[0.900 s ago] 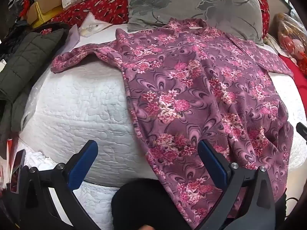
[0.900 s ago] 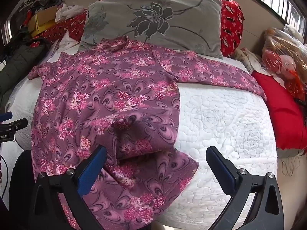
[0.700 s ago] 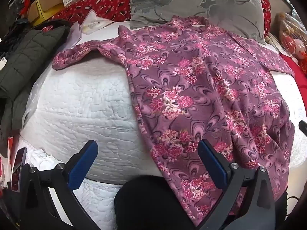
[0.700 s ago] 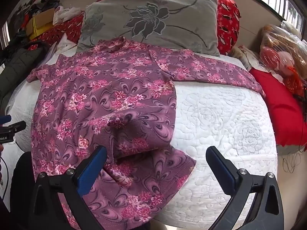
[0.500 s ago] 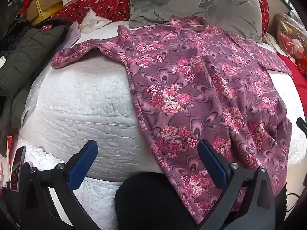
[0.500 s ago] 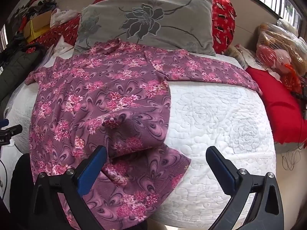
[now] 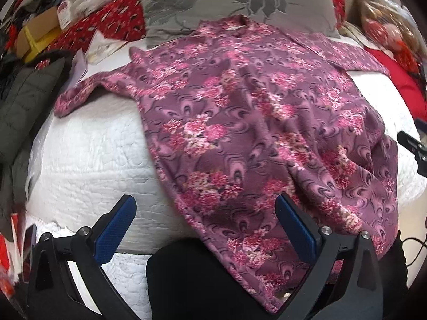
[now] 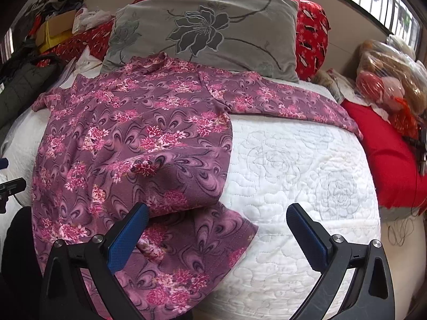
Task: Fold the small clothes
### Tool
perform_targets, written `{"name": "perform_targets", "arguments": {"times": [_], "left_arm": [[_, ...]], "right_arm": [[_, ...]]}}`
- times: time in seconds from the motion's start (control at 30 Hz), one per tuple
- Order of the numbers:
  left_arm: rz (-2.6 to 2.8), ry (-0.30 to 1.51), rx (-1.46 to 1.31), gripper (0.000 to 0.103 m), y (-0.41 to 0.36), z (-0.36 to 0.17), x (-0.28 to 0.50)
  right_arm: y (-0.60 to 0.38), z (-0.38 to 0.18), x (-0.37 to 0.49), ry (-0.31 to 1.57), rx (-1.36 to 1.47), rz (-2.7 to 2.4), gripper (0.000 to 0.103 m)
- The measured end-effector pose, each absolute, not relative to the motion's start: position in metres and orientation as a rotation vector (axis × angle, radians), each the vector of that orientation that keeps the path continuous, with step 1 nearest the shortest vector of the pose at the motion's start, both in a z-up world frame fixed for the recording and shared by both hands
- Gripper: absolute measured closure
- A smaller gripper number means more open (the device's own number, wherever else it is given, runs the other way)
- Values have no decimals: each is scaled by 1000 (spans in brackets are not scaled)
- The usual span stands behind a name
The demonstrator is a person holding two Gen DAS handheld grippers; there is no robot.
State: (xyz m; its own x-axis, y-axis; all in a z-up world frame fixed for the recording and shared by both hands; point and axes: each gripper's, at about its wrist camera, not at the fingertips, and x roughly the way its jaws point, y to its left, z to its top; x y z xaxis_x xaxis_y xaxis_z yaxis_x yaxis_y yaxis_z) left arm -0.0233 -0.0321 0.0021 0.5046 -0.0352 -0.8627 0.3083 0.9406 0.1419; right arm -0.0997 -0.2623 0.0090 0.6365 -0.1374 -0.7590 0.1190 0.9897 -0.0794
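A purple long-sleeved top with pink flowers (image 7: 240,122) lies spread on the white quilted bed (image 7: 88,154), collar toward the pillow, hem hanging over the near edge. It also shows in the right wrist view (image 8: 138,138), with its lower right corner rumpled and folded over. My left gripper (image 7: 204,221) is open and empty, above the hem's left side. My right gripper (image 8: 217,229) is open and empty, over the hem's right corner. Both sleeves lie stretched out sideways.
A grey flowered pillow (image 8: 205,32) and red cushions (image 8: 312,26) lie at the bed's head. A dark green jacket (image 7: 24,101) lies at the left edge. A red cushion (image 8: 387,154) and bagged items (image 8: 392,80) sit at the right. White quilt (image 8: 299,176) shows right of the top.
Both grippers have shifted slightly, the left one rightward and closer to the hem. The top lies as before. Both grippers stay open.
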Motion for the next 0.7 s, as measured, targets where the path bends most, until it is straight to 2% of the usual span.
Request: {"name": "perform_targets", "arguments": {"times": [0.7], "left_arm": [[-191,1071,309,0,-49,8,-17]], "right_arm": [[-294,1,-102,867,63,-217,0]]}}
